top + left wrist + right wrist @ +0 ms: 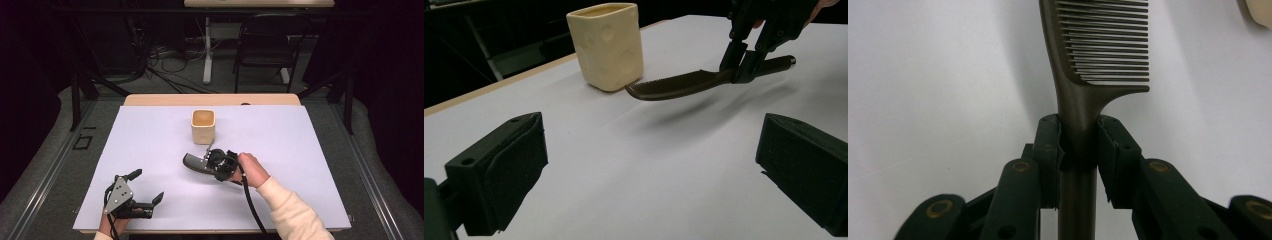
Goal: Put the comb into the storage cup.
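Nearest the high view's lower edge, at bottom left, the left gripper (146, 188) rests on the white table cover (300, 150) with its jaws spread wide and nothing between them; in the left gripper view its two black pads (509, 165) stand far apart at the lower corners of the frame over bare white surface. Just right of centre in the high view, the right gripper (206, 159) is held by a hand (255, 171) in a cream sleeve (290, 212) that enters from the bottom right. Its jaws are drawn in close and clamp a dark comb (1083, 105) by the neck, where the handle meets the toothed part; in the right gripper view the two pads (1048, 150) press on either side of the handle, and the teeth run up out of the frame's top edge. From the left gripper view the comb (684, 85) hangs clear of the table with its shadow below it, its long axis nearly level, toothed end pointing to the frame's left, handle end to the right. That toothed tip sits just beside the lower front of a cream square cup (606, 45), which stands upright in the upper middle of the frame; whether they touch cannot be told.
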The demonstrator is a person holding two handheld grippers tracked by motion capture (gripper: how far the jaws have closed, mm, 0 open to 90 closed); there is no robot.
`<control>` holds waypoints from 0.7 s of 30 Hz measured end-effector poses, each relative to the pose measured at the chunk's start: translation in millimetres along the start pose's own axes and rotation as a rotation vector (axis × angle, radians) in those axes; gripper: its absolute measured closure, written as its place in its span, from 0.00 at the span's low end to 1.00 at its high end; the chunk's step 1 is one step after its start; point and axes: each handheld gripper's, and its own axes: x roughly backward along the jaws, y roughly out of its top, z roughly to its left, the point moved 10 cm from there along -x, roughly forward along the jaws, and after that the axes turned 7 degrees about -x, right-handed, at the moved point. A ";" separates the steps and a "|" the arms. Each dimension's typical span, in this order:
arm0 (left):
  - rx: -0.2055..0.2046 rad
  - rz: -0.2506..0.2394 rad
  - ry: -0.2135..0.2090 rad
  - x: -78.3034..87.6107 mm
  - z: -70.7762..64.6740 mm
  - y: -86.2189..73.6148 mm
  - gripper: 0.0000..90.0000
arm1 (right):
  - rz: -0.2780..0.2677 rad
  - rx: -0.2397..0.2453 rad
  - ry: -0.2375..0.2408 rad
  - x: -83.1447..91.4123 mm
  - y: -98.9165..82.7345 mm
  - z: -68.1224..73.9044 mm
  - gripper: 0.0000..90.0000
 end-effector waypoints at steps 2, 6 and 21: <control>0.002 -0.001 0.001 -0.1 0.2 0.0 0.00 | -0.006 -0.008 0.000 2.3 -1.2 -1.1 0.80; 0.004 0.000 0.001 -0.2 0.0 -0.1 0.00 | -0.027 -0.024 0.004 5.9 -3.0 -3.2 0.80; 0.002 0.002 0.000 -0.7 0.0 -0.4 0.00 | -0.132 -0.082 0.026 17.0 -11.4 -7.9 0.80</control>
